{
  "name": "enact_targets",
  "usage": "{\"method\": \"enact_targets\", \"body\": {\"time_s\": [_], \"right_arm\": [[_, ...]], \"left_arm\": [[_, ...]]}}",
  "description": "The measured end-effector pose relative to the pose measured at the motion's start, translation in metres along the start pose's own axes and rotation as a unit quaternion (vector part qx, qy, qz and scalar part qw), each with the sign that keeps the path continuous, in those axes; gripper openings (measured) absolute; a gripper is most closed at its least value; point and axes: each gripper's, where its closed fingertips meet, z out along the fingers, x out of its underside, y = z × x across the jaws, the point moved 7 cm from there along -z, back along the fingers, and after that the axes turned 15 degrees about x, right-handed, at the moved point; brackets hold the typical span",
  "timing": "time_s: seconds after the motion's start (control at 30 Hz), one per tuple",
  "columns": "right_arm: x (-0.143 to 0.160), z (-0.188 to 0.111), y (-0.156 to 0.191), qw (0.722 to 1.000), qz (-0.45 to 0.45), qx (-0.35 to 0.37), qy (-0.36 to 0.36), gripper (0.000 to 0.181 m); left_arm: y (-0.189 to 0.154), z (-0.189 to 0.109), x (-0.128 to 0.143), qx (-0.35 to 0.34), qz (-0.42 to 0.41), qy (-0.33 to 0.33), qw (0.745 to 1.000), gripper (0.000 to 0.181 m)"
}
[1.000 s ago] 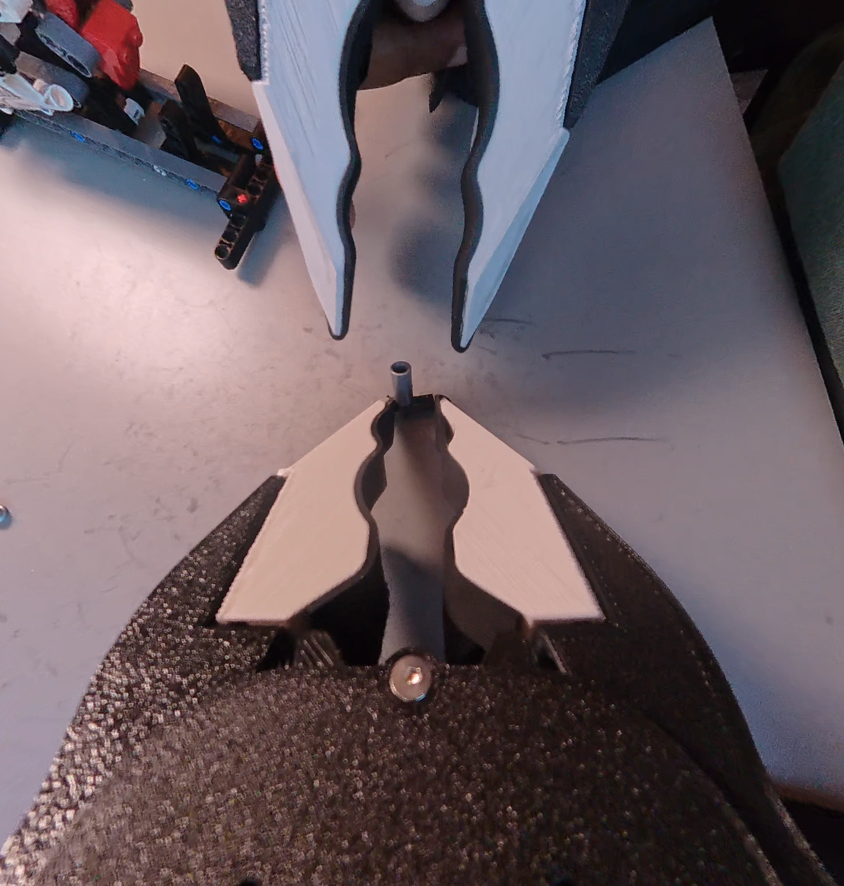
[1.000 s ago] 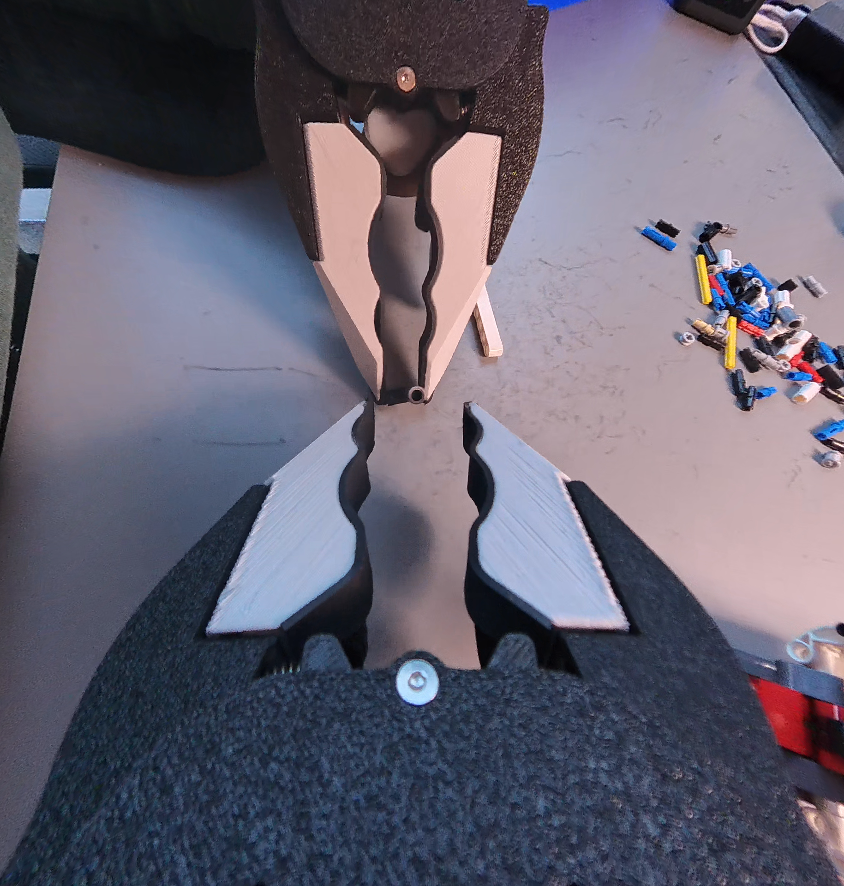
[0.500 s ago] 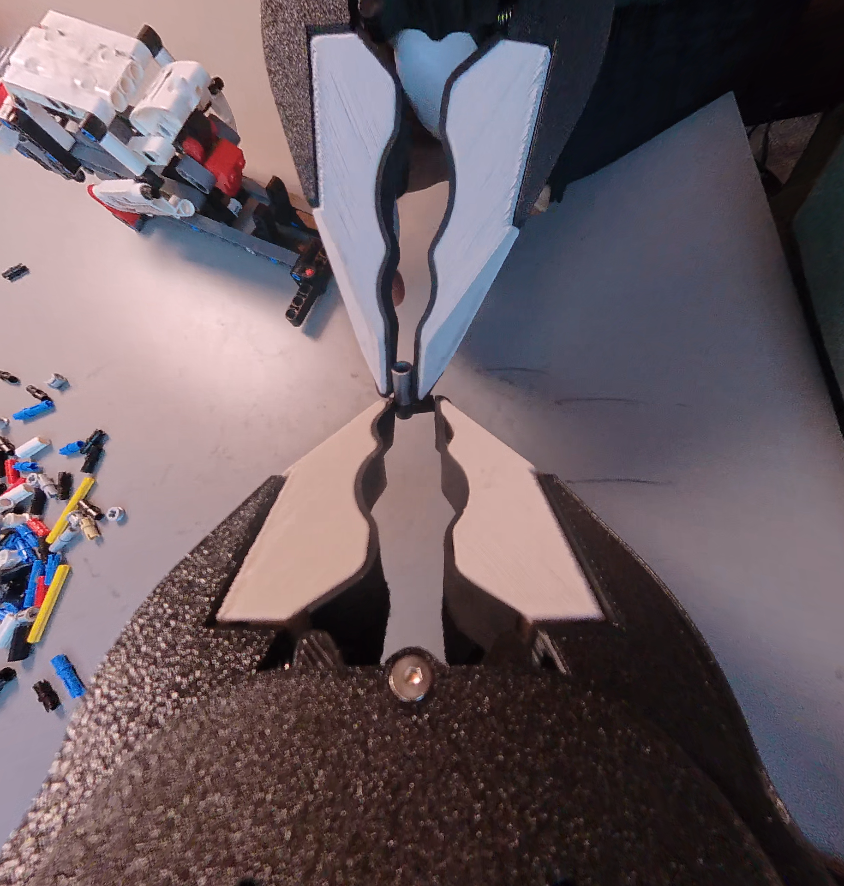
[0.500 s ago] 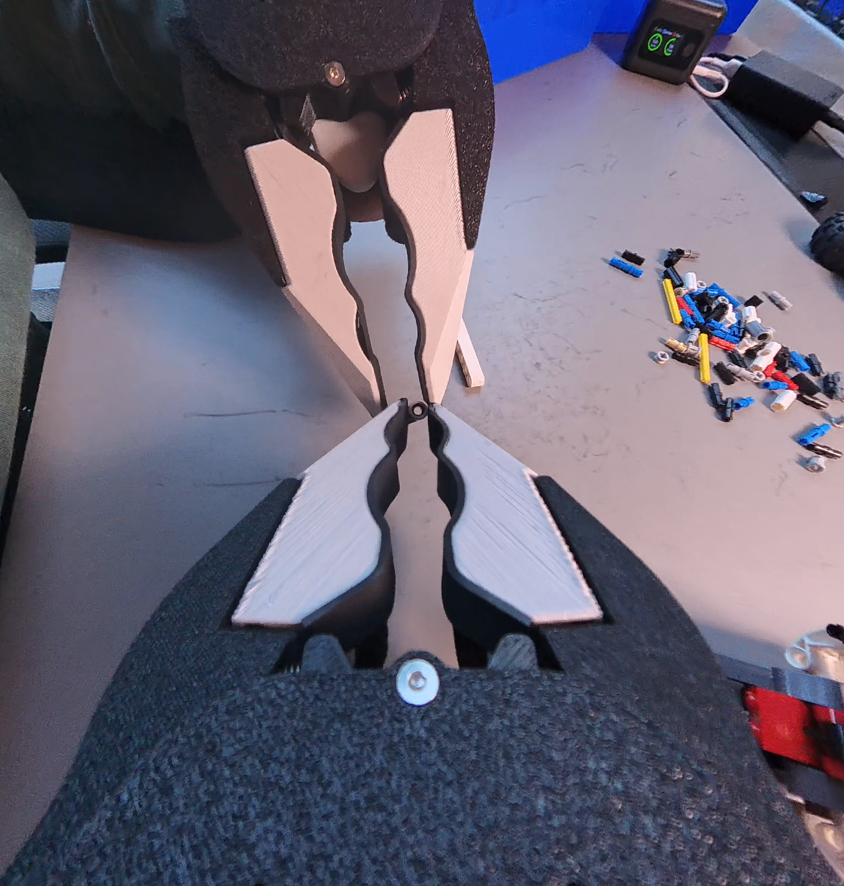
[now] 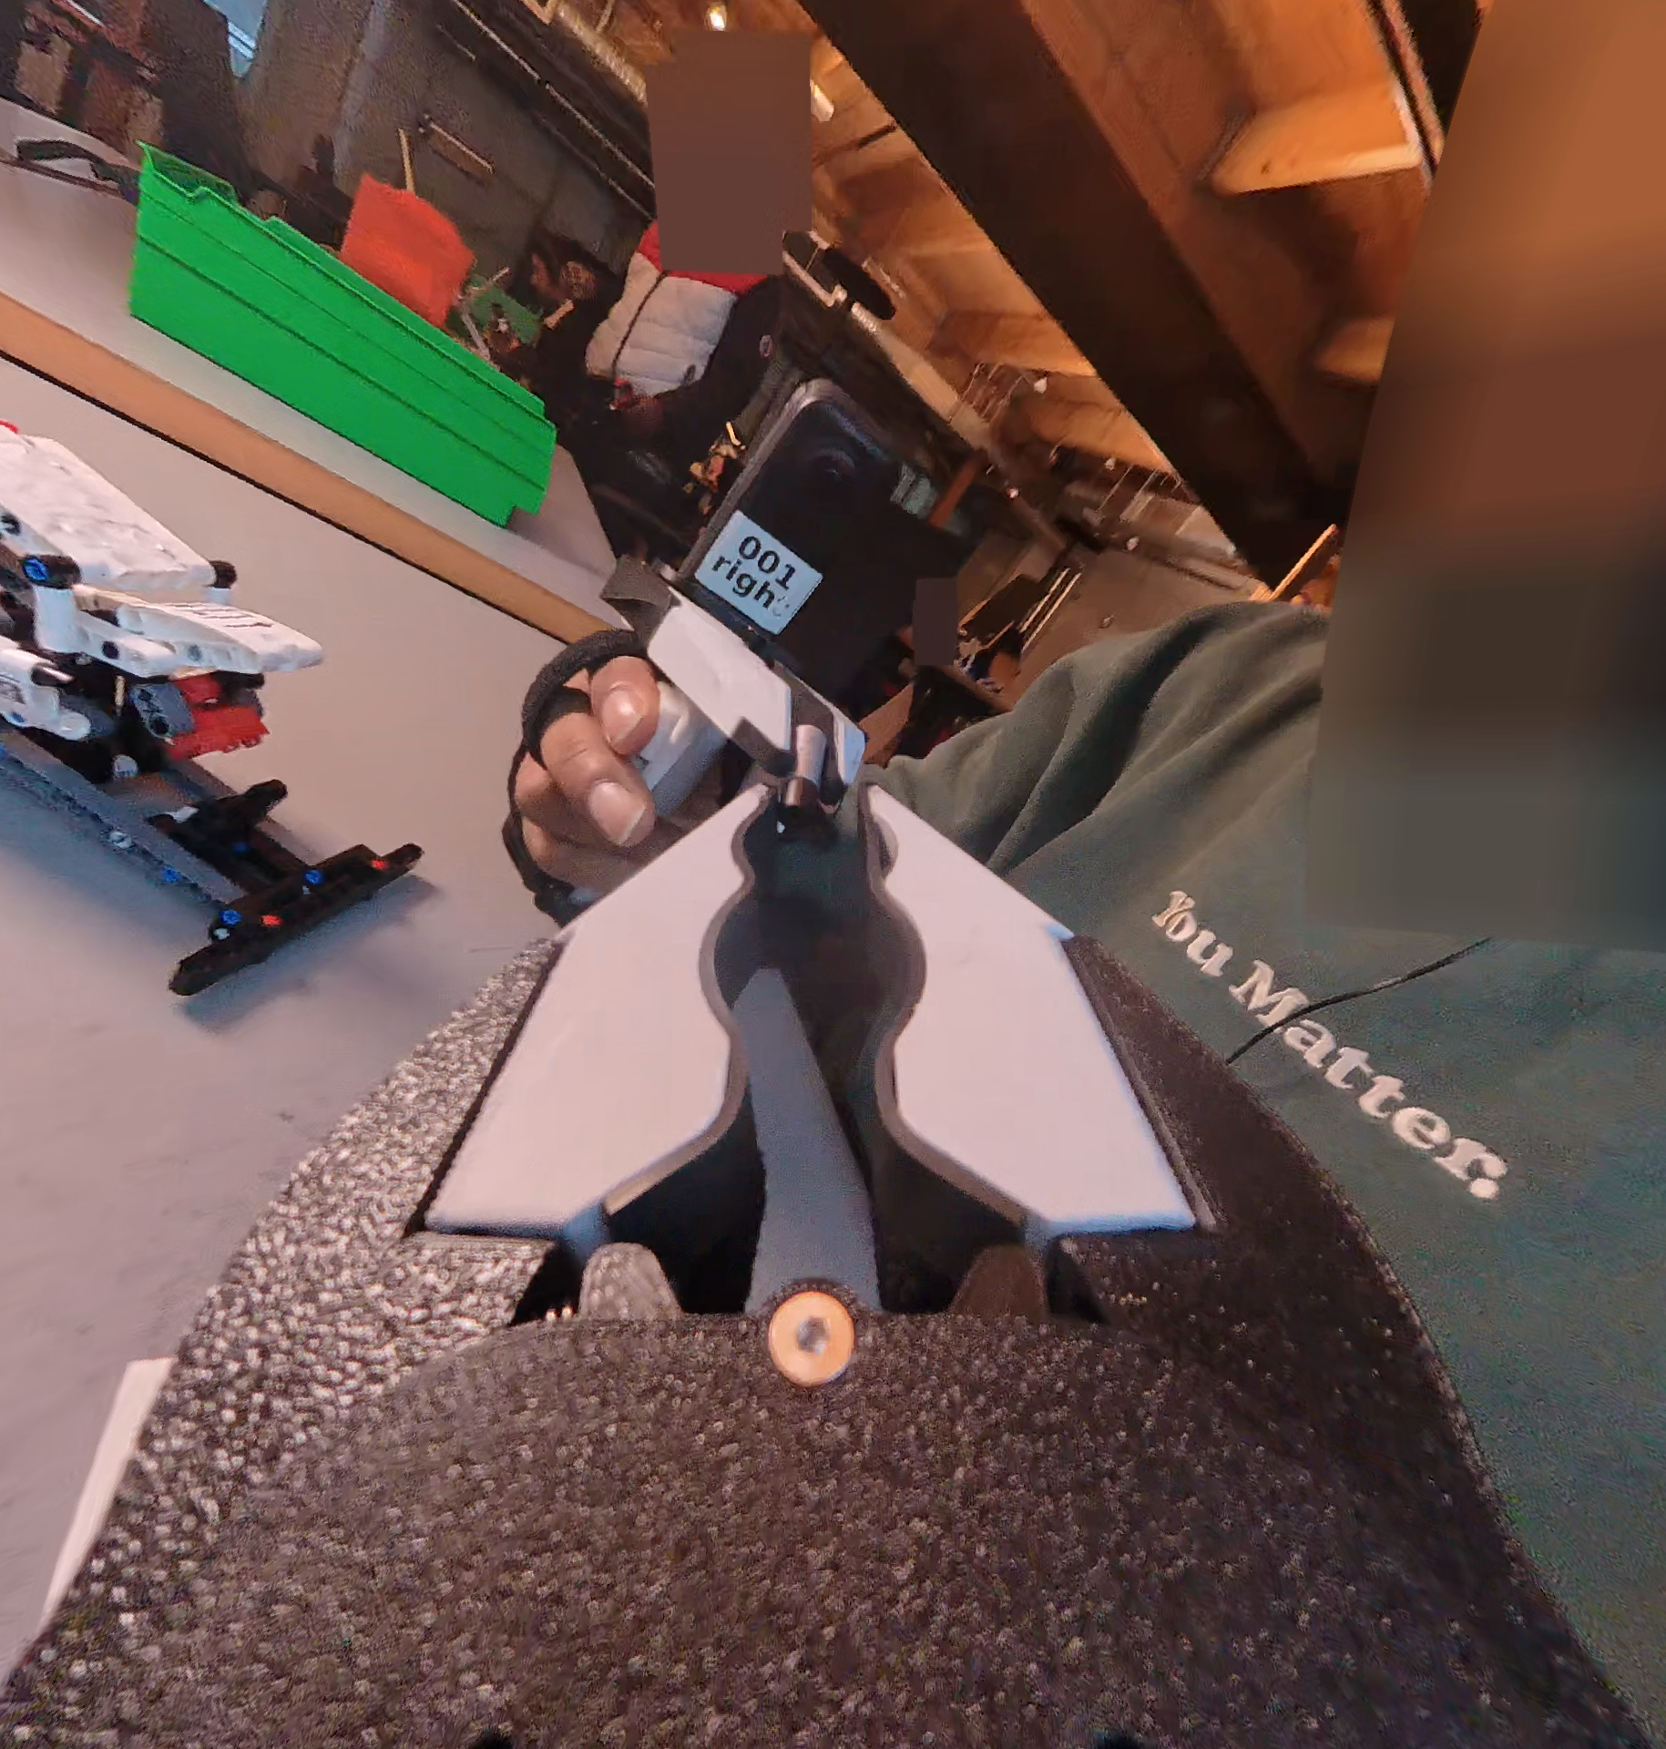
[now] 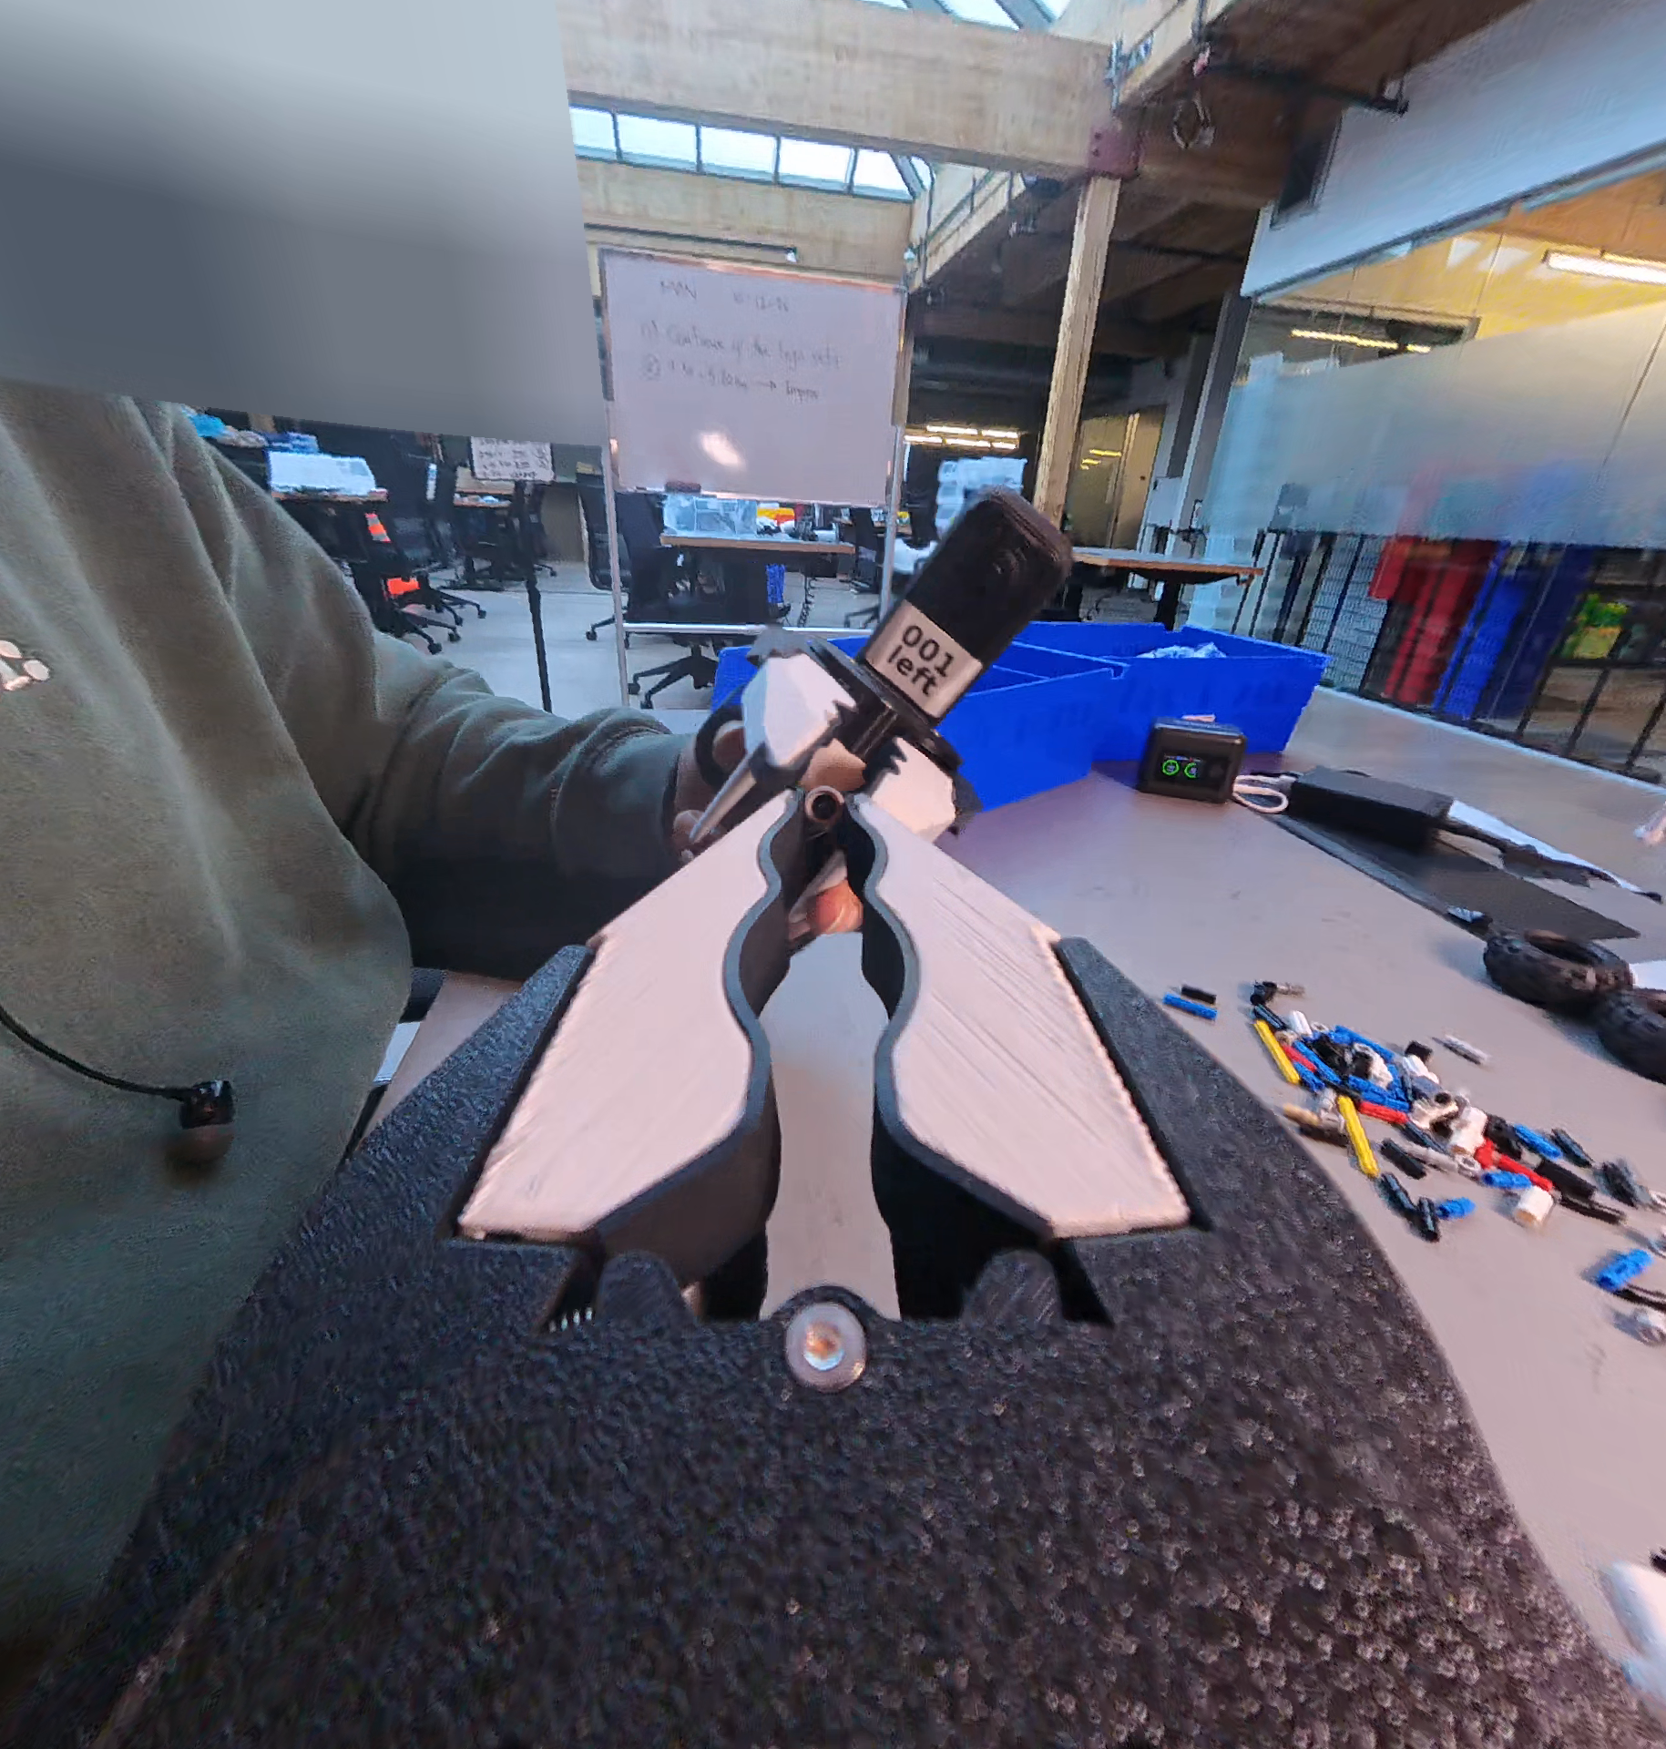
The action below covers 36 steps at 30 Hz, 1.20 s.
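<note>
1. 2 hand-held grippers meet tip to tip, lifted clear of the desk (image 6: 1188, 880) and up in front of the person's green sweatshirt (image 5: 1378, 946).
2. Left hand-held gripper (image 5: 810, 821): fingertips drawn narrow, and a small grey tube (image 5: 803, 771) sits right at them. It looks pinched there, though blur keeps the exact contact from being clear.
3. Right hand-held gripper (image 6: 824, 812): narrow too, closed round the same little tube (image 6: 822, 806), seen end-on with its bore facing the camera.
4. So the tube is in the air between the 2 sets of tips, each pair appearing to grip 1 end, which would keep so short a piece from twisting out.
5. From the left wrist view the right hand-held gripper (image 5: 815, 757) comes in from above, a hand (image 5: 583, 786) wrapped round its handle.
6. On the desk to the left lies a white, red and black brick-built vehicle (image 5: 100, 662), with a green bin (image 5: 337, 331) behind it.
7. On the other side: a loose scatter of small coloured pins (image 6: 1406, 1117), 2 black tyres (image 6: 1605, 994), a blue bin (image 6: 1141, 700), and a whiteboard (image 6: 753, 379) beyond.
</note>
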Motion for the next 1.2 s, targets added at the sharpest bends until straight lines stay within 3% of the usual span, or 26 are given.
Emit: {"method": "enact_targets", "body": {"time_s": [0.07, 0.3, 0.4, 0.5, 0.57, 0.63, 0.73, 0.83, 0.93, 1.03, 1.2], "right_arm": [[-0.001, 0.000, 0.002, 1.000, -0.007, -0.004, -0.006, 0.007], [-0.001, 0.000, 0.005, 0.999, -0.043, 0.003, -0.013, 0.007], [-0.002, -0.003, 0.003, 0.999, -0.041, -0.004, -0.004, 0.006], [-0.042, -0.039, -0.031, 0.990, 0.070, 0.003, -0.119, 0.006], [-0.042, -0.049, -0.038, 0.994, 0.004, 0.048, -0.097, 0.006], [-0.035, -0.042, -0.036, 0.996, 0.013, 0.047, -0.077, 0.006], [-0.026, -0.024, -0.046, 0.996, -0.038, 0.085, 0.008, 0.007], [-0.029, 0.004, -0.072, 0.974, -0.121, 0.112, 0.154, 0.007], [-0.020, 0.052, -0.105, 0.920, -0.183, 0.102, 0.332, 0.007], [0.014, 0.101, -0.140, 0.854, -0.217, 0.072, 0.468, 0.007], [0.082, 0.140, -0.179, 0.774, -0.215, 0.035, 0.595, 0.008]], "left_arm": [[0.001, -0.001, 0.000, 0.012, -0.022, -0.017, 1.000, 0.008], [0.002, -0.002, 0.002, 0.029, -0.062, -0.035, 0.997, 0.007], [-0.001, -0.001, -0.001, -0.010, -0.020, 0.002, 1.000, 0.006], [-0.009, -0.027, -0.017, -0.074, 0.034, -0.012, 0.997, 0.005], [-0.015, -0.040, -0.021, -0.092, 0.053, -0.015, 0.994, 0.006], [-0.017, -0.039, -0.022, -0.091, 0.062, -0.012, 0.994, 0.006], [-0.016, -0.038, -0.024, -0.090, 0.063, -0.009, 0.994, 0.007], [-0.012, -0.045, -0.023, -0.117, 0.064, -0.016, 0.991, 0.008], [0.004, -0.062, -0.021, -0.203, 0.073, -0.014, 0.976, 0.007], [0.015, -0.081, -0.020, -0.274, 0.080, -0.044, 0.957, 0.007], [0.018, -0.097, -0.014, -0.312, 0.079, -0.070, 0.944, 0.007]]}}
